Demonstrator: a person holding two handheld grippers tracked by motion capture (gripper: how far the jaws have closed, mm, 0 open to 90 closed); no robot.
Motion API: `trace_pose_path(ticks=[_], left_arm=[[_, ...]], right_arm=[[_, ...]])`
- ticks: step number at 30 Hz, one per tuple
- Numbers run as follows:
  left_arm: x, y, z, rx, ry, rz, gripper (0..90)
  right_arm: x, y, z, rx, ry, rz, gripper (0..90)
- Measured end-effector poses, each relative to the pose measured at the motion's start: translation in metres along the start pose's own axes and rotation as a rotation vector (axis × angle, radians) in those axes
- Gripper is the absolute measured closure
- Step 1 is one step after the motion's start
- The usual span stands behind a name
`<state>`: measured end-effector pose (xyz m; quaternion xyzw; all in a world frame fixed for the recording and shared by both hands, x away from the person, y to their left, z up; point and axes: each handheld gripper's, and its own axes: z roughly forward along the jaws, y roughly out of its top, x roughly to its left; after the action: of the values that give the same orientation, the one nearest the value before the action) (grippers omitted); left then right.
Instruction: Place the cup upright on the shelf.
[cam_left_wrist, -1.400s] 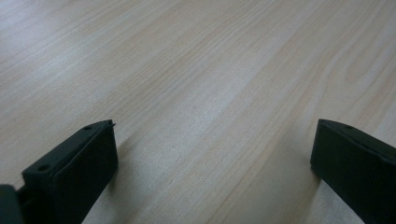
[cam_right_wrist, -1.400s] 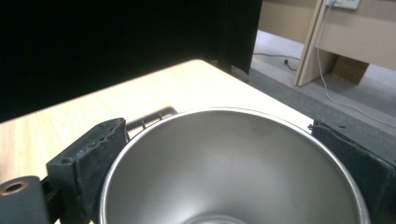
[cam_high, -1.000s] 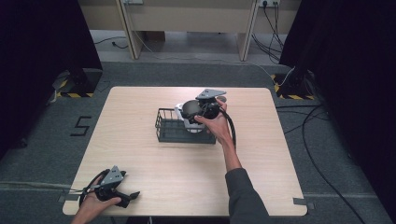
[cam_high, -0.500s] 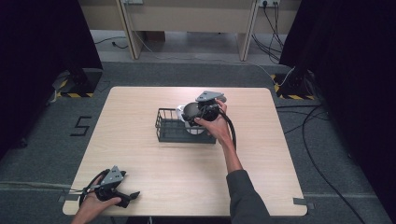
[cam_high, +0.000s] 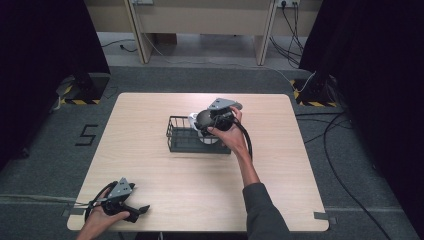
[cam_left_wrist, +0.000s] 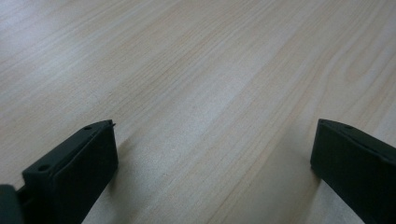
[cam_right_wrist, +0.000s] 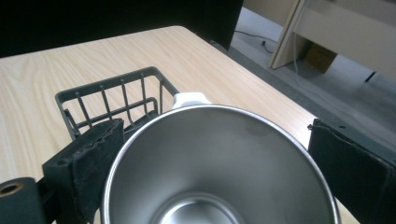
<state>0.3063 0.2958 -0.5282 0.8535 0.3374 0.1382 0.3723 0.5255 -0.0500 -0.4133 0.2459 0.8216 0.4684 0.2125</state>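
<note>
One steel mug (cam_right_wrist: 219, 168) sits between the jaws of the right gripper (cam_right_wrist: 210, 158), its polished rim spanning nearly the whole gap and its white handle (cam_right_wrist: 190, 99) pointing away from the hand; the left jaw presses the mug's wall, while the right jaw looks a touch clear of the rim, so whether the mug is truly clamped I cannot tell. Just beyond and below the jaws lies the black wire basket (cam_right_wrist: 112, 100), and in the high view the right gripper (cam_high: 212, 120) hangs over that basket's (cam_high: 177, 135) far right corner. My judgement is that the smooth, rounded metal could slide or rotate out of a light grip, dropping onto the basket's rim and tipping over instead of settling inside. A handle caught on the wires would do the same. Well apart, near the table's (cam_high: 300, 175) front corner, the left gripper (cam_high: 131, 209) rests with its jaws wide apart and nothing between them.
</note>
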Motion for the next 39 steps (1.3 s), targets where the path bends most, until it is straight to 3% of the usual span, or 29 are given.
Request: trace_pose_path(ticks=[4, 5, 7, 12, 17, 24, 39], left_arm=[[0.0, 0.0, 0.0, 0.001, 0.0, 0.001, 0.0], [0.0, 0.0, 0.0, 0.0, 0.0, 0.001, 0.1], [0.0, 0.0, 0.0, -0.001, 0.001, 0.0, 0.0], [0.0, 0.0, 0.0, -0.004, 0.002, -0.002, 0.0], [0.0, 0.0, 0.0, -0.004, 0.001, -0.002, 0.0], [0.0, 0.0, 0.0, -0.003, 0.001, -0.001, 0.0], [0.0, 0.0, 0.0, -0.002, 0.001, -0.001, 0.1]], right_arm=[[0.003, 0.005, -0.004, -0.03, -0.015, -0.028, 12.1], [0.003, 0.007, -0.006, -0.05, -0.008, -0.027, 17.9], [0.004, 0.013, -0.01, -0.078, -0.004, -0.019, 13.2], [0.006, 0.018, -0.017, -0.072, -0.005, -0.003, 15.5], [0.002, 0.012, -0.024, -0.086, 0.004, 0.058, 15.3], [0.003, 0.008, -0.035, -0.09, -0.003, 0.075, 15.4], [0.005, -0.009, -0.067, -0.089, -0.013, 0.177, 17.0]])
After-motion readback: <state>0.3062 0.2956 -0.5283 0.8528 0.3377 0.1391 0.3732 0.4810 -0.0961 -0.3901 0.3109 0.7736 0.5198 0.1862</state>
